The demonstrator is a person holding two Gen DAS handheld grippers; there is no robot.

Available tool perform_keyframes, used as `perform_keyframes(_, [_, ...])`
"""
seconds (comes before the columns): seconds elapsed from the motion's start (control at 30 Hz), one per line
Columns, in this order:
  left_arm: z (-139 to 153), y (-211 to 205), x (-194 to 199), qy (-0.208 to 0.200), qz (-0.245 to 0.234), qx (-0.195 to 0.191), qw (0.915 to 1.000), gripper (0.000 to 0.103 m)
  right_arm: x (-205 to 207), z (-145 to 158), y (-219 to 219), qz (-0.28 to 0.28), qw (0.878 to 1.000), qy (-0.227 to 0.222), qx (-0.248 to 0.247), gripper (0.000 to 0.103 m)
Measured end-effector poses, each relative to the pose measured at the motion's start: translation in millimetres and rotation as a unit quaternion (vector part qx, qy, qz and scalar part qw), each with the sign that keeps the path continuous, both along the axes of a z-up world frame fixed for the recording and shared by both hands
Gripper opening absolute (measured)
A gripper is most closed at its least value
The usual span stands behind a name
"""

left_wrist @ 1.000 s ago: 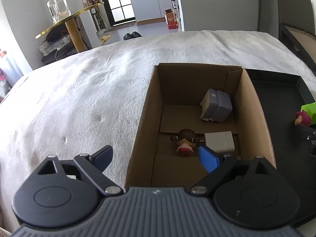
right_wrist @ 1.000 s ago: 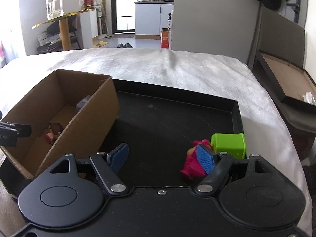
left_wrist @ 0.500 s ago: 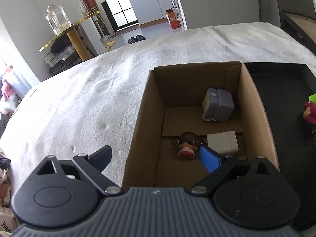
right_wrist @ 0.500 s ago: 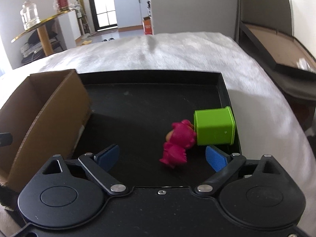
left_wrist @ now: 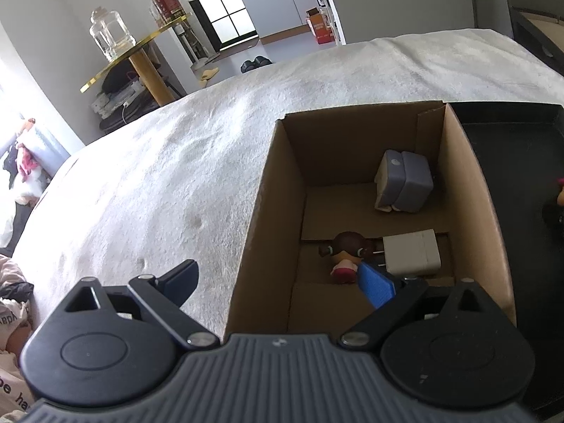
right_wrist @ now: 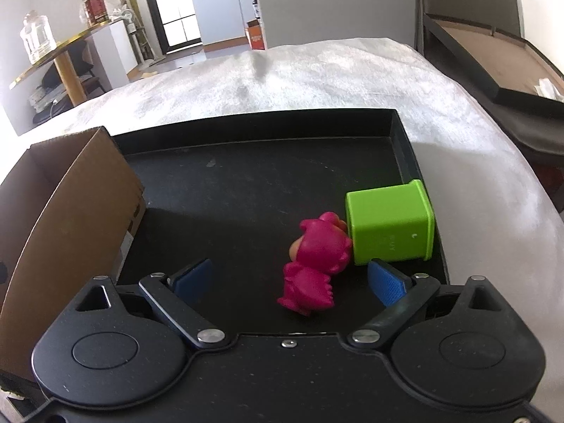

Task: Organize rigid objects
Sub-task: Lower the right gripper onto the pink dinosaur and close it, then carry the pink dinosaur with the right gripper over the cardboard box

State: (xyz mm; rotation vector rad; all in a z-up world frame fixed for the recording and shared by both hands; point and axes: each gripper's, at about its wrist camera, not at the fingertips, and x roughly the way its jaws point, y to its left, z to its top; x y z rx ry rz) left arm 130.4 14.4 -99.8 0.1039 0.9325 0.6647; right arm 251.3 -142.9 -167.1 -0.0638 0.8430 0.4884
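A pink figurine (right_wrist: 315,268) lies on the black tray (right_wrist: 246,183), touching a green cube (right_wrist: 389,224) at the tray's right wall. My right gripper (right_wrist: 289,280) hovers over the figurine, which lies between the blue pads (right_wrist: 386,283) without either pressing on it; the jaws are closing. A cardboard box (left_wrist: 271,204) holds a grey block (left_wrist: 403,185), a white charger (left_wrist: 412,252) and a brown-haired doll (left_wrist: 347,253). My left gripper (left_wrist: 278,278) is open astride the box's left wall, one finger inside, one outside, gripping nothing.
Box and tray sit side by side on a white fluffy bed cover (left_wrist: 158,176). The box's right wall (right_wrist: 81,204) borders the tray's left side. A dark-framed board (right_wrist: 493,63) leans off to the right. A gold side table with a glass jar (left_wrist: 111,38) stands beyond the bed.
The right gripper has shifted right and lower, so the pink figurine now lies between its fingers instead of at the right pad. The left gripper stayed over the box and rolled a little.
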Motion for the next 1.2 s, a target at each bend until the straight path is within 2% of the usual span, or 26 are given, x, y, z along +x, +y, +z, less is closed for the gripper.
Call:
perform_keyframes(0.07, [-0.2, -1.2, -0.1, 0.001, -0.002, 0.003, 1.0, 0.096, -2.2, 0.3, 2.8, 0.009, 1.0, -0.006, -0.01, 0.056])
perform_keyframes(0.1, [0.0, -1.3, -0.2, 0.001, -0.002, 0.003, 1.0, 0.096, -3.1, -0.1, 4.8, 0.014, 1.0, -0.009, -0.021, 0.031])
perform_keyframes(0.13, [0.1, -1.6, -0.1, 0.001, -0.002, 0.002, 1.0, 0.096, -3.5, -1.6, 6.4, 0.024, 0.999, -0.004, -0.026, 0.029])
perform_keyframes(0.33, [-0.3, -2.3, 0.5, 0.0, -0.001, 0.004, 1.0, 0.096, -12.4, 5.6, 3.8, 0.04, 0.998, -0.021, -0.031, 0.028])
perform_keyframes(0.83, [2.0, -2.1, -2.2, -0.007, -0.001, 0.0, 1.0, 0.096, -22.6, 24.9, 7.3, 0.042, 0.998, -0.041, -0.038, 0.028])
perform_keyframes(1.2, [5.1, 6.5, -7.4, -0.027, 0.003, -0.025, 0.9993, 0.096, -30.7, 38.7, 24.4, 0.067, 0.994, -0.074, -0.039, 0.028])
